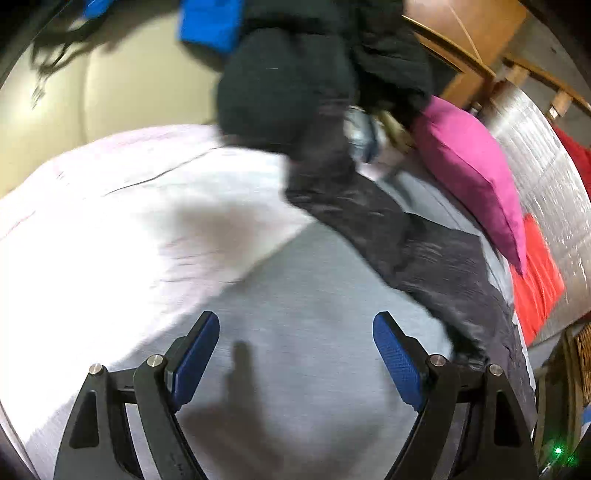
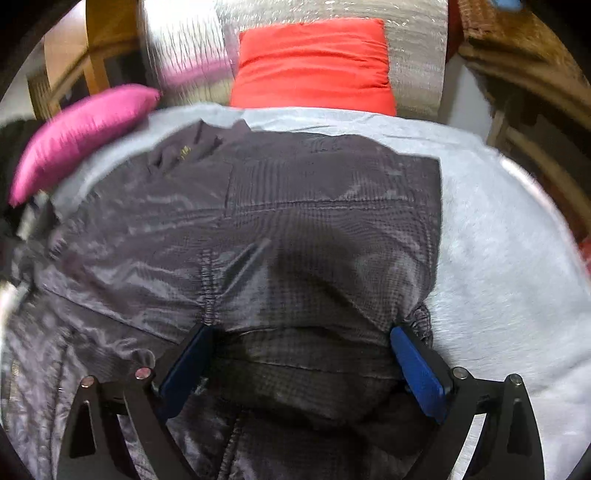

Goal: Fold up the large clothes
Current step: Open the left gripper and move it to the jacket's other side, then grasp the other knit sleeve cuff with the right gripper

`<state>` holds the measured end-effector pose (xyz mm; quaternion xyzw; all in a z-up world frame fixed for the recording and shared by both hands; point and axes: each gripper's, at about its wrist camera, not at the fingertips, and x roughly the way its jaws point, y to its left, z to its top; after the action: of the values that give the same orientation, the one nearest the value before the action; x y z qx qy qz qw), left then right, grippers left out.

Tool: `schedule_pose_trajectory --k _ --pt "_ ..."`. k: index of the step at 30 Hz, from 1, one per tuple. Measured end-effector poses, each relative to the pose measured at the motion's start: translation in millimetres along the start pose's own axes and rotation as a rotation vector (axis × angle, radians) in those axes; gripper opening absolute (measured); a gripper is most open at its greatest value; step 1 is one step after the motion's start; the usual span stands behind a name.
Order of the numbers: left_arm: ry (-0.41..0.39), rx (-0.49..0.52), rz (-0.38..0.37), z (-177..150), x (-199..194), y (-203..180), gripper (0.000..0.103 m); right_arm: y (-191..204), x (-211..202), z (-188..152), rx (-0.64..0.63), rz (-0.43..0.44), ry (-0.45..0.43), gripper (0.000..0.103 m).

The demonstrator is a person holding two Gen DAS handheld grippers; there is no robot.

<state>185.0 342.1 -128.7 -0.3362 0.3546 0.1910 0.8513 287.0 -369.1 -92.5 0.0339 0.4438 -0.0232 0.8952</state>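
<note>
A dark grey quilted jacket (image 2: 295, 206) lies spread on the light grey bed cover (image 2: 498, 258). My right gripper (image 2: 301, 332) hangs low over the jacket's near part. Its jaws stand wide and a fold of the fabric bulges between the blue pads (image 2: 417, 365). In the left wrist view the jacket (image 1: 436, 266) runs along the right side. My left gripper (image 1: 295, 321) is open over the bare grey cover (image 1: 314, 288), apart from the jacket, with nothing between its fingers. A black sleeve (image 1: 273, 92) reaches down to the jacket's far end.
A pink pillow (image 2: 81, 129) and a red pillow (image 2: 314, 62) rest at the head of the bed against a silvery quilted panel (image 1: 535, 166). A white sheet (image 1: 110, 221) covers the left part. Wooden furniture (image 1: 461, 29) and a blue item (image 1: 210, 22) lie beyond.
</note>
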Motion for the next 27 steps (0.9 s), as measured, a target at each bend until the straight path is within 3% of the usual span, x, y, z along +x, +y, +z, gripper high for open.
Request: schedule_pose_trajectory --k 2,5,8,10,15,18,24,27 --pt "-0.001 -0.001 0.003 -5 10 19 0.085 19 -20 8 -0.009 -0.068 -0.043 0.098" --pt "-0.086 0.055 -0.037 -18 12 26 0.088 72 -54 19 -0.12 -0.068 -0.146 0.098" --pt "-0.078 0.077 -0.039 -19 13 24 0.093 165 -80 29 -0.355 -0.002 -0.203 0.098" --pt "-0.087 0.057 -0.07 -16 15 28 0.093 214 -89 30 -0.433 0.073 -0.21 0.098" --pt "-0.122 -0.021 -0.187 -17 8 48 0.093 349 -100 42 -0.462 0.375 -0.162 0.098" --pt "-0.138 -0.03 -0.208 -19 3 53 0.093 422 -97 54 -0.484 0.488 -0.121 0.098" --pt "-0.167 -0.002 -0.185 -26 -3 50 0.093 542 -73 79 -0.512 0.588 -0.012 0.098" --pt "-0.179 0.022 -0.155 -27 -2 45 0.093 599 -50 84 -0.531 0.604 0.098 0.098"
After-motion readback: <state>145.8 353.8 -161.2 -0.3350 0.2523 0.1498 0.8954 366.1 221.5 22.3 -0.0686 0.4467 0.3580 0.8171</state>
